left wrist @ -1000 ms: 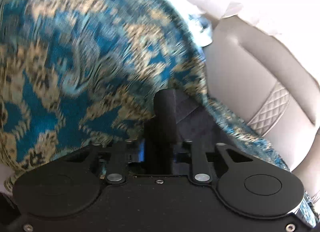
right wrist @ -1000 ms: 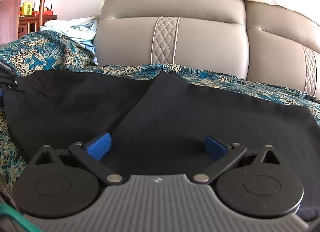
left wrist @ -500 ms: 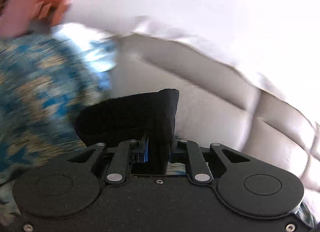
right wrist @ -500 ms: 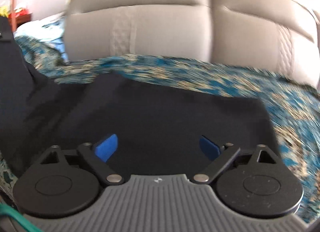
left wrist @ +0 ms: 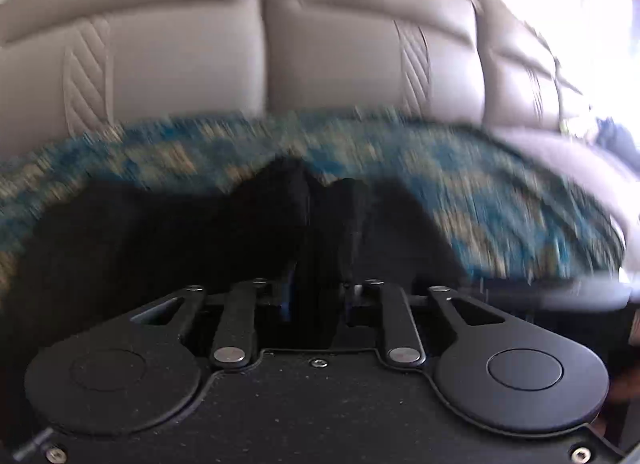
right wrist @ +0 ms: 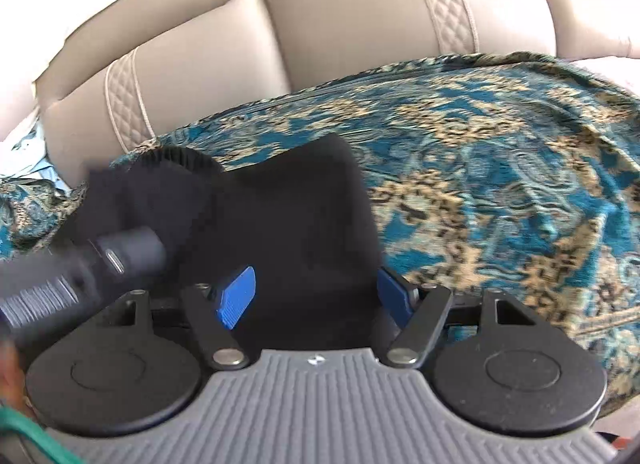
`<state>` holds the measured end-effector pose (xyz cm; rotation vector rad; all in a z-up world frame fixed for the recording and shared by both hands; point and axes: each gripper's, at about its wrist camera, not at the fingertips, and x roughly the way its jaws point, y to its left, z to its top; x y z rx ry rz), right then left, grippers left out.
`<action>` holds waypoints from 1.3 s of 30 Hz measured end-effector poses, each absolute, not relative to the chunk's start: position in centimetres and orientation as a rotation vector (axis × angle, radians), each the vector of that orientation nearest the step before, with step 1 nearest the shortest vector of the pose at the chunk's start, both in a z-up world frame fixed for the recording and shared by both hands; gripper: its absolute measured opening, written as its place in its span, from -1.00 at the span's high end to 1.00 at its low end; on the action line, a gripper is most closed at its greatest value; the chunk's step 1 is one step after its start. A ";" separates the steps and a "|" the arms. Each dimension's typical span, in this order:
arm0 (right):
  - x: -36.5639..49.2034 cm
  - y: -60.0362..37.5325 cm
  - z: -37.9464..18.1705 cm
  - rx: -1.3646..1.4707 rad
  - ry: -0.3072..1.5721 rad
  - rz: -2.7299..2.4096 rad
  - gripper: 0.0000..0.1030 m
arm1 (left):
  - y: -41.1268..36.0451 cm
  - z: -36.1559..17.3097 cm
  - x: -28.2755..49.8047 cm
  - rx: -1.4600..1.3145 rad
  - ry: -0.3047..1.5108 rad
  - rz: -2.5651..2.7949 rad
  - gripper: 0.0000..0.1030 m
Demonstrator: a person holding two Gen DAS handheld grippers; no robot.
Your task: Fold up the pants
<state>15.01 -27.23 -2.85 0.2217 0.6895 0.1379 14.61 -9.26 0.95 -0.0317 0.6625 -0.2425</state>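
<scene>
1. Fabric of the black pants (left wrist: 320, 248) sat between the narrow-set jaws of the left hand-held gripper (left wrist: 318, 296); the jaws had just been opening, and blur and darkness hid whether the pads pressed the cloth, so I could not tell if it gripped.
2. Just ahead of that hand-held gripper, the pants spread out to its left as a dark mass on the bedspread (left wrist: 480, 191).
3. Beyond the bedspread stood the padded beige headboard (left wrist: 340, 43).
4. The right hand-held gripper (right wrist: 316, 296) stood with jaws wide apart; they had just been closing, with a folded stack of the pants (right wrist: 296, 223) lying between the blue pads (right wrist: 236, 298) and neither pad pressing it.
5. To its left, a blurred dark cylindrical tool part (right wrist: 80, 268), which I could not identify, reached in over the pants.
6. Further ahead and to its right, the teal-and-gold bedspread (right wrist: 500, 183) covered the bed.
7. Farthest off rose the headboard (right wrist: 340, 23) with quilted stripes.
</scene>
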 end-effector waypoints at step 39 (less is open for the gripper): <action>16.1 -17.6 -2.7 0.022 0.527 0.159 0.23 | 5.2 -0.7 20.9 -0.078 0.576 0.076 0.76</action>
